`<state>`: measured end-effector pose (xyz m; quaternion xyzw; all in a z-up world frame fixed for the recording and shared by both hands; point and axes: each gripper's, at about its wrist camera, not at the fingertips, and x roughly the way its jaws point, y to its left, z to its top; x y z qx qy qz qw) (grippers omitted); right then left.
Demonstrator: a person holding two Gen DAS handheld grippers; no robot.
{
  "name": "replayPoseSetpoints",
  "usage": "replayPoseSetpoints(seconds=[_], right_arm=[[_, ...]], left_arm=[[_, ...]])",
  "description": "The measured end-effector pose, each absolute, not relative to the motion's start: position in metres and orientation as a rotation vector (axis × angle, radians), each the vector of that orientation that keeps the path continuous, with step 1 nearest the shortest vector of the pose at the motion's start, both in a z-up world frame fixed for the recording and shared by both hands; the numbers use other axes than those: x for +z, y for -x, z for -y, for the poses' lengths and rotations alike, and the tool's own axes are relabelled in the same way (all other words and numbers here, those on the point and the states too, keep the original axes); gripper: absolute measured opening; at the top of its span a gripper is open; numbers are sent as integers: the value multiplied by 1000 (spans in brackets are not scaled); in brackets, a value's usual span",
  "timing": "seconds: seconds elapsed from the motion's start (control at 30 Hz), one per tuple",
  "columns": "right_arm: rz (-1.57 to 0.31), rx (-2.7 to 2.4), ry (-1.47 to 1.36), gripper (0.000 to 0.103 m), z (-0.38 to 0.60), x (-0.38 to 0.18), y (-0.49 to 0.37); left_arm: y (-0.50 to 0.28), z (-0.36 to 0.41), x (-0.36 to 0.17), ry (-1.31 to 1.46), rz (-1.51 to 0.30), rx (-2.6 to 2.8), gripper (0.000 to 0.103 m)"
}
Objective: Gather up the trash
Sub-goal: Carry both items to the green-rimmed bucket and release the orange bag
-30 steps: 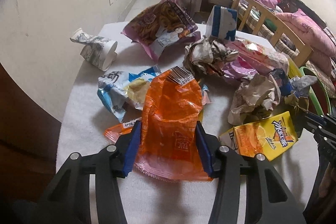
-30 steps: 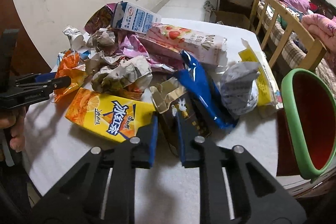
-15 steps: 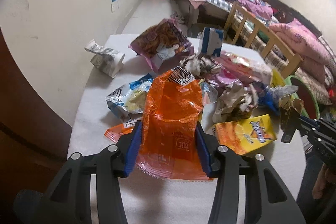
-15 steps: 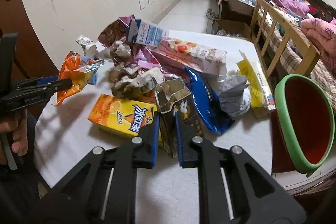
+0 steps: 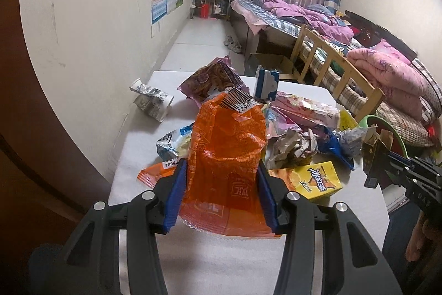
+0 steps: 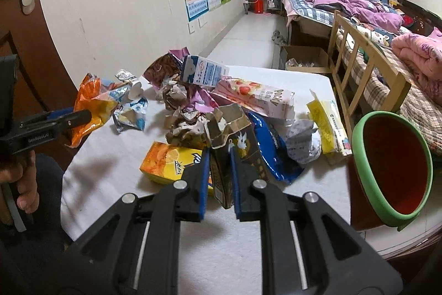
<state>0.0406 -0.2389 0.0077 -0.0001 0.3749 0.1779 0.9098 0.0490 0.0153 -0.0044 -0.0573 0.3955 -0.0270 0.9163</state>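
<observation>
Left wrist view showed the left gripper (image 5: 221, 184) clamped on an orange wrapper (image 5: 226, 156); the right gripper (image 6: 219, 170) pinched a brown carton (image 6: 229, 134) above the table (image 6: 110, 165).

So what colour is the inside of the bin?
Red inside the bin, with a green rim; the right wrist view shows it best.

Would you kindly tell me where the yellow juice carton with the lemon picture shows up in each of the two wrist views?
Left wrist view: the yellow juice carton lies on the table right of centre, just right of the orange wrapper that the left gripper holds.
Right wrist view: the same carton sits left of centre, partly behind the right gripper.
Shared landmark: the blue-and-white milk carton at the back of the pile.
</observation>
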Motion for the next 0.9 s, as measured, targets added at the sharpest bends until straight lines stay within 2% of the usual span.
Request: replayPoseSetpoints(seconds=[0.37,0.9], right_arm=[[-745,317,-55,15,260,15,-41],[-682,133,-169,15,358,34,-58]], left_arm=[[-67,27,21,85,-778,-139,46],[-119,156,38,6,-775,-353,46]])
